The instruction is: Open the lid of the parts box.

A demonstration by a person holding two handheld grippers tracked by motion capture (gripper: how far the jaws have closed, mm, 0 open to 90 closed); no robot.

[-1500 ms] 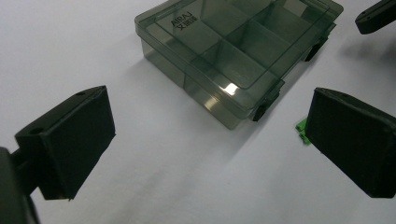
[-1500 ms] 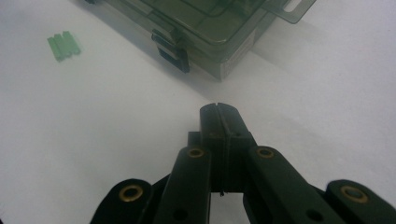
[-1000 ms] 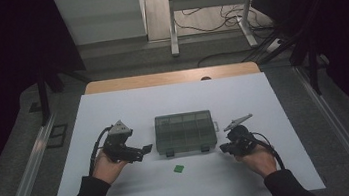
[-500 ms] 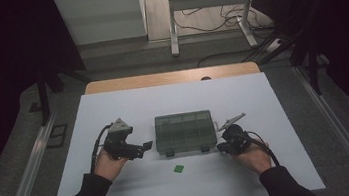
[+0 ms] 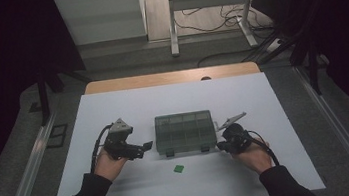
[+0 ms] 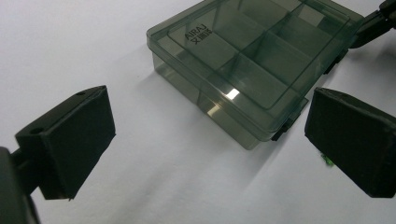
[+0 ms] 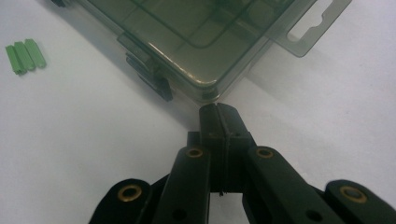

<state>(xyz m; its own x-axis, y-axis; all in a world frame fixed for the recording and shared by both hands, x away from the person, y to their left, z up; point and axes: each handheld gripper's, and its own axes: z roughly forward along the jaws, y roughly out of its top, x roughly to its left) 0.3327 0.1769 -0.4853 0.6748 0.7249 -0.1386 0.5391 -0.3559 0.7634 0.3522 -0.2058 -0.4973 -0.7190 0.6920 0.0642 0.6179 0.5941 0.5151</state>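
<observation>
A smoke-tinted, translucent plastic compartment box [image 5: 185,132] is seen lying flat near the middle of the white bench [image 5: 113,105], lid closed, its two dark latches [image 5: 169,153] on the edge nearest the person. The lid is smooth and glossy, with internal dividers visible through it; a hang tab [image 7: 312,20] is seen projecting from one short end in the right gripper view.

The left claw [image 5: 144,146] is held just beside the box's left end, apart from it. In the left gripper view its two black, matt, wedge-shaped jaws are spread wide with nothing between them, and the near corner of the box [image 6: 252,70] is framed in the gap at some remove.

The right claw [image 5: 220,146] is placed at the box's near right corner. In the right gripper view the jaws are pressed flat together on nothing, their tip [image 7: 218,114] just short of the rounded corner of the box [image 7: 187,42]; whether contact is made cannot be told.

A small green ribbed piece [image 5: 177,168] is noted on the bench in front of the box, well apart from both claws.

Open bench surface is left on every side of the box, widest toward the far edge. The bench's far edge is bordered by a wooden strip [image 5: 170,77].
</observation>
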